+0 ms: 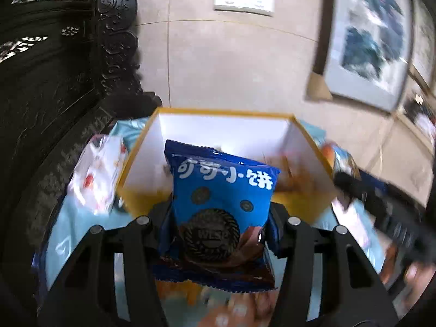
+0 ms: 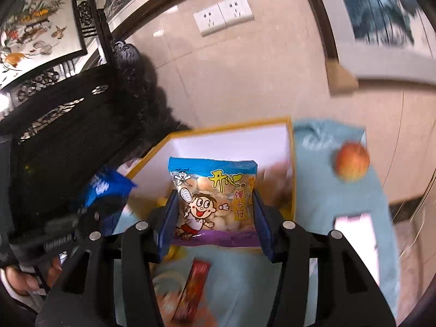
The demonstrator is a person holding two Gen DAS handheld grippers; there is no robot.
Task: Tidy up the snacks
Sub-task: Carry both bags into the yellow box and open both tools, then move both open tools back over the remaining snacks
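Black fingers on the left gripper are clamped on a blue cookie packet, pinching it at the lower half so the top pokes up and forward. The packet hangs in the air just in front of the yellow box (white inside, open top), overlapping its near wall in the left wrist view. Same story on the other side: the right gripper, with blue pads, is squeezing a clear bag of little round buns with a cartoon kid on it, gripped by both side edges and held up in front of that same box.

Going outward, the box sits on a light blue cloth. A white packet with red prints lies just left of the box in the left wrist view. To the right of the box an apple rests on the cloth, well apart from both grippers. Below the right gripper there's a red stick-shaped packet on the cloth, pretty blurry. Something brownish is already inside the box but I can't make out what. Behind it all is a beige tiled wall with white sockets and a dark carved wooden screen off to the left.
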